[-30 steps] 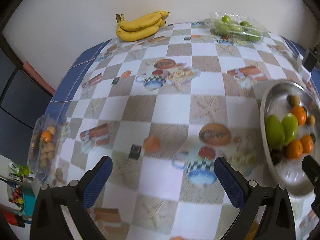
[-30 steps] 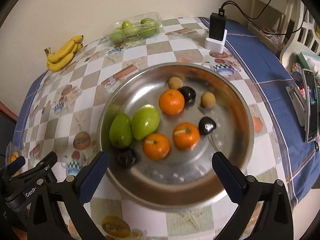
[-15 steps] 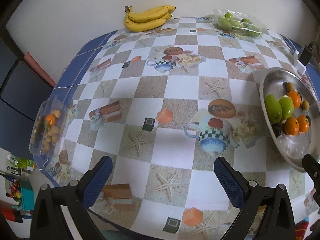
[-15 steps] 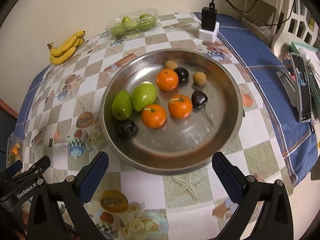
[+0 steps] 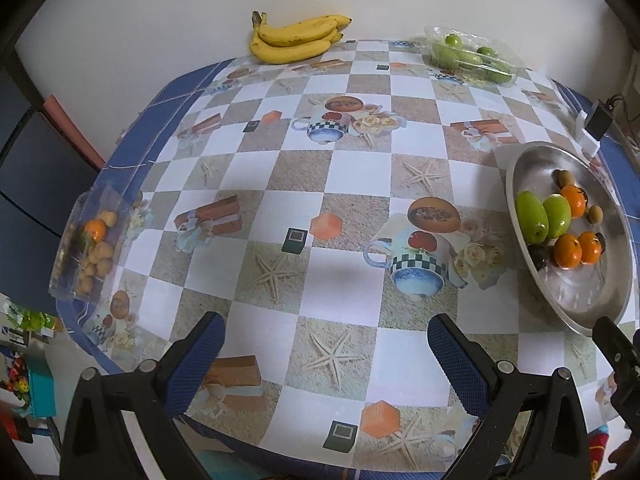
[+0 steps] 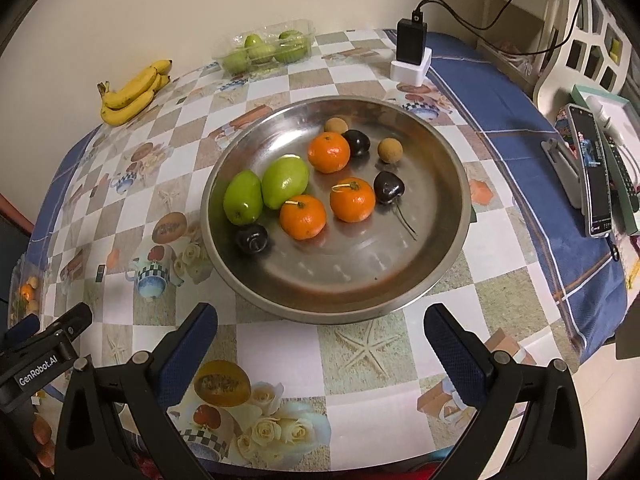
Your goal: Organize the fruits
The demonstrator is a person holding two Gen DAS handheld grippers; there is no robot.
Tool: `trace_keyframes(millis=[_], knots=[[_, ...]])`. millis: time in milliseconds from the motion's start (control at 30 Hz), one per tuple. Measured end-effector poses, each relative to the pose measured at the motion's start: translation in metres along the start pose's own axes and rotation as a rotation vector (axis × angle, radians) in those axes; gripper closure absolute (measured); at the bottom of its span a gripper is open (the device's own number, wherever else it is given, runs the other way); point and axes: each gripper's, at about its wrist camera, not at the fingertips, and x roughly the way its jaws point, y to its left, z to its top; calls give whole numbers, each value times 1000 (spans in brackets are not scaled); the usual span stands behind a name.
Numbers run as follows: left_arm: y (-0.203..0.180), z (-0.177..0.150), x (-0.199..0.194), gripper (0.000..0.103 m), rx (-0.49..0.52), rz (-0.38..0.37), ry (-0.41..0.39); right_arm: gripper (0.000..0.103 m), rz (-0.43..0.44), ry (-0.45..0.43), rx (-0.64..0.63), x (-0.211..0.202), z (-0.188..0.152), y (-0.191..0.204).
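A steel bowl [image 6: 420, 280] [image 5: 580, 304] on the patterned table holds two green fruits [image 6: 284, 182], three oranges [image 6: 303, 217], three dark cherries [image 6: 388, 187] and two small brown fruits [image 6: 389, 150]. A banana bunch [image 5: 296, 38] [image 6: 130, 94] lies at the far edge. A clear box of green fruits [image 5: 470, 58] [image 6: 266, 50] sits beside it. A clear box of small brown fruits and an orange [image 5: 90, 240] sits at the left edge. My left gripper [image 5: 326, 354] is open and empty above the near table edge. My right gripper [image 6: 320, 344] is open and empty in front of the bowl.
A black charger on a white block [image 6: 412, 54] with a cable stands behind the bowl. A phone on a stand [image 6: 592, 170] and a white chair [image 6: 580, 40] are off the table's right side. The table's near edge is just under both grippers.
Both grippers have drawn back and up from the table, so the bowl and fruits look smaller and farther. Nothing on the table has moved. Both stay open.
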Motion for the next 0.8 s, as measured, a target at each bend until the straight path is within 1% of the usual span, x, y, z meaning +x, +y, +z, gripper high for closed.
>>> trace_keyframes(millis=[267,467,800], knots=[[1,-1,-1,0,-4,-14,-4,0,-4,24,-10,7,-1,3],[3,-1,3,0,-14,-21,10,0,-5,11,-17,5,-1,5],[-2,-1,6,0,9,-35,19,0,-15,-2,-23,2,-1,6]])
